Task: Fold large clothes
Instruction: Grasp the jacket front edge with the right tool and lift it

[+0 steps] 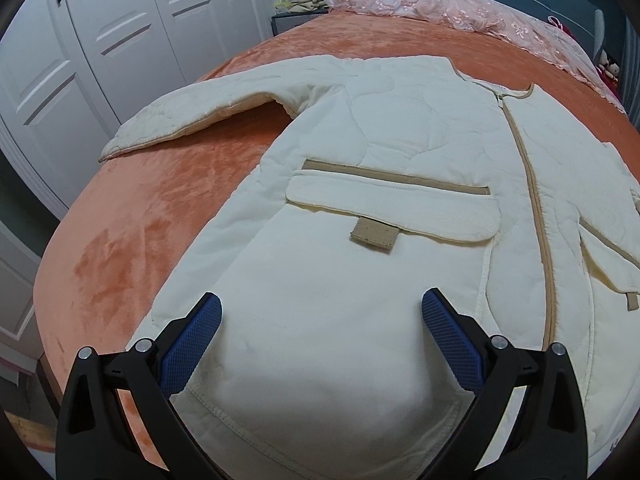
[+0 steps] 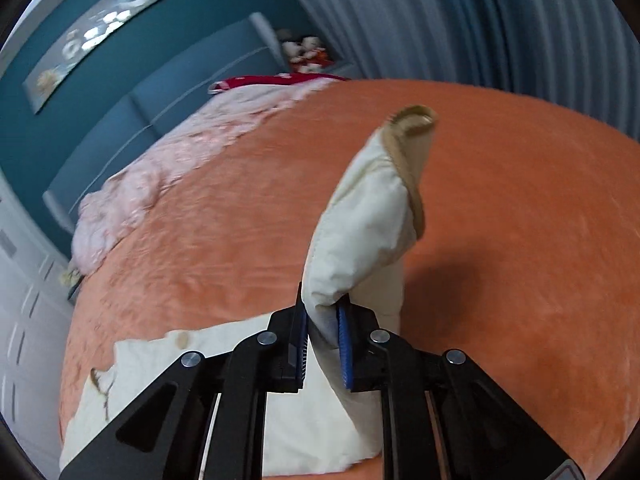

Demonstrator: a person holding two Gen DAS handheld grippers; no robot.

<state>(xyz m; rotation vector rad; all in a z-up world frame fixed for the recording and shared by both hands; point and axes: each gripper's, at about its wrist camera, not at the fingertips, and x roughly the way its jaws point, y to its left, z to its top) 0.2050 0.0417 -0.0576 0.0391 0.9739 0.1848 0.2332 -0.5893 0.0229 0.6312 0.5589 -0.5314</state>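
A cream quilted jacket (image 1: 360, 208) lies front-up, spread across the orange bedspread (image 1: 168, 184), one sleeve extended toward the white wardrobe (image 1: 100, 32). The left gripper (image 1: 322, 326) hovers over the hem, fingers wide apart and empty. The right gripper (image 2: 323, 334) has its fingers clamped on the other sleeve (image 2: 372, 216), lifted cuff-up above the bed.

Orange bedspread (image 1: 192, 168); pink quilt (image 1: 460, 8) bunched at its head end, white wardrobe (image 1: 120, 20) beside, possibly plush toys (image 2: 306, 54) beyond.
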